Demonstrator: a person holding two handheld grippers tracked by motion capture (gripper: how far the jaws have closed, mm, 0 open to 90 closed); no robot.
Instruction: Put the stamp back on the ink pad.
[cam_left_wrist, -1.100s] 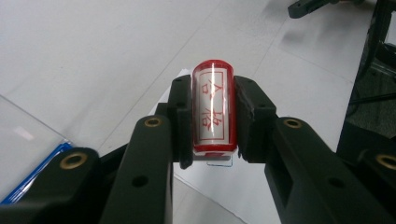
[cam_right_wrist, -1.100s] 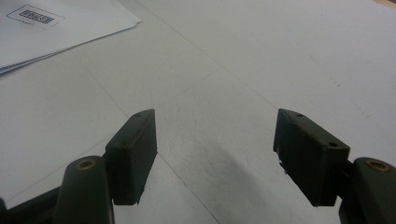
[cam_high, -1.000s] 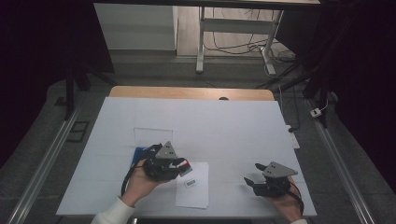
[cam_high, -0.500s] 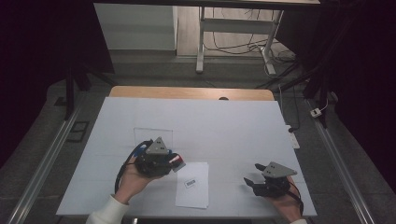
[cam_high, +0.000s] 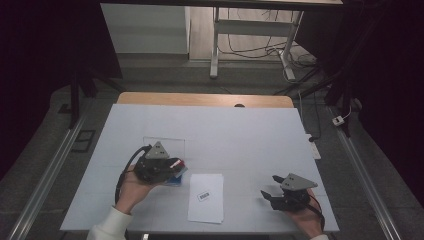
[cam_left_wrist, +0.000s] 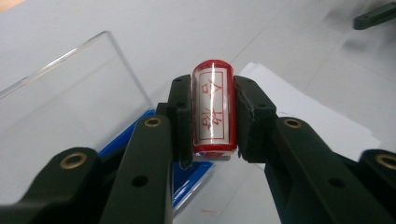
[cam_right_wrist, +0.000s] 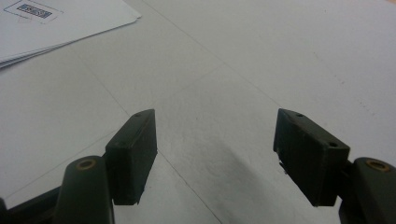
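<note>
The red-rimmed cylindrical stamp with red characters on its white face (cam_left_wrist: 213, 108) sits clamped between the jaws of my left gripper (cam_high: 172, 163), which I see held just above the blue ink pad in its clear plastic case (cam_left_wrist: 70, 107). Right beside it lies a white sheet of paper with a small barcode label (cam_high: 206, 197) on the white table (cam_high: 240, 135). My right gripper (cam_high: 270, 192) rests near the table's front right edge, jaws spread wide with nothing between them.
</note>
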